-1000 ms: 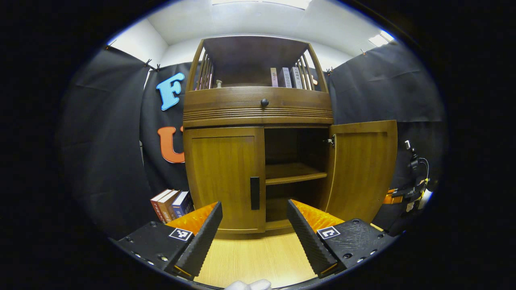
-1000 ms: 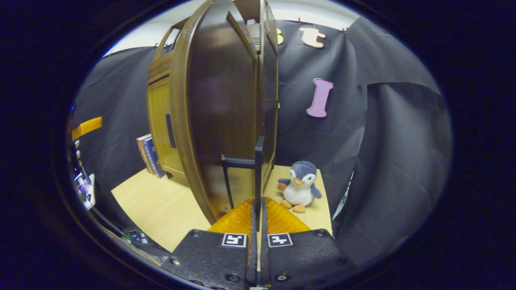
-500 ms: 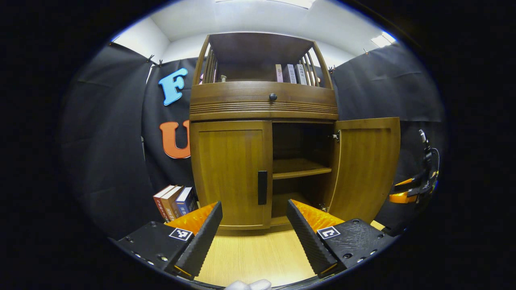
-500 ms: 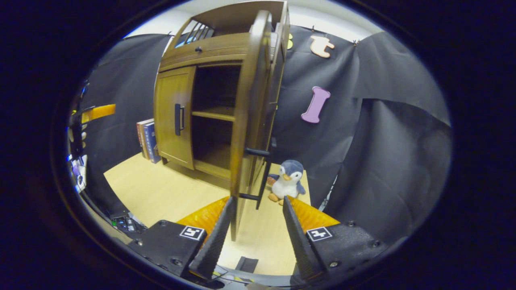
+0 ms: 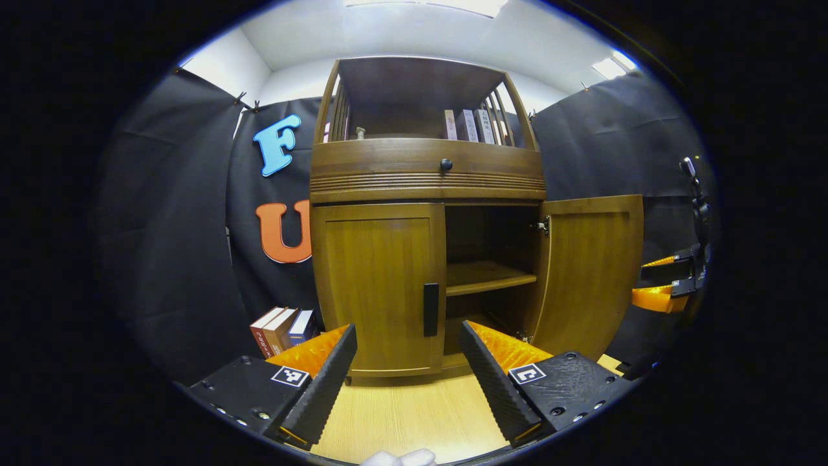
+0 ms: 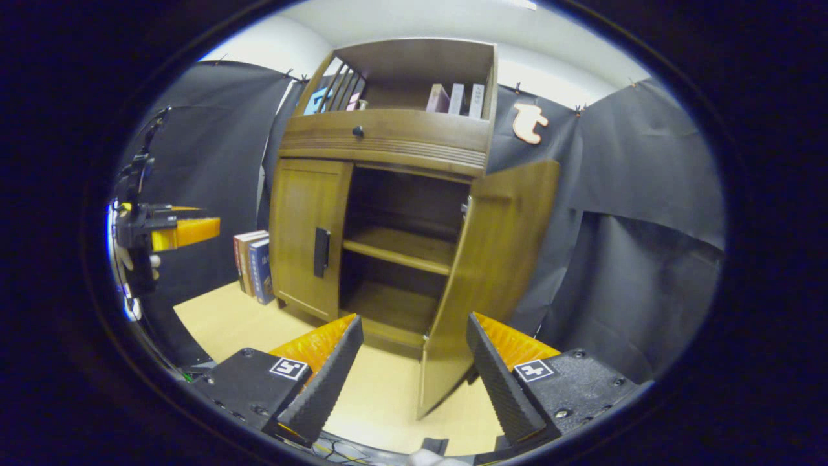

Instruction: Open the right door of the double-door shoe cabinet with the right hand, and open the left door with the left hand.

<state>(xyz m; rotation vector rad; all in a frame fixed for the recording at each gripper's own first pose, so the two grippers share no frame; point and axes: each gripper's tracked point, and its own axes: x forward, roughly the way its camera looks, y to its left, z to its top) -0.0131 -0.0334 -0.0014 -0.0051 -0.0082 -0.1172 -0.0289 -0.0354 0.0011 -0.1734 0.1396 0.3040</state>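
Wooden right door (image 5: 592, 272) of the shoe cabinet (image 5: 427, 175) now stands swung fully out from the cabinet front. One second ago the right tool (image 6: 414, 362) was pressed together on that door's handle; half a second ago it had spread and let go; now it sits back from the cabinet, fingers spread and holding nothing, with the door's free edge between it and the cabinet. The right-door step is judged complete.

The left door (image 5: 378, 288) is flush with the cabinet front, its dark handle (image 5: 431, 309) at the inner edge. The left tool (image 5: 407, 362) hovers in front of the cabinet, spread and empty, roughly in line with that handle. Opening this door is the remaining step.

Contents: the exposed lower compartment holds one bare shelf (image 5: 488, 278). The open top compartment holds a few upright books (image 5: 466, 125). Further books (image 5: 283, 328) stand on the worktop (image 5: 414, 414), left of the cabinet.
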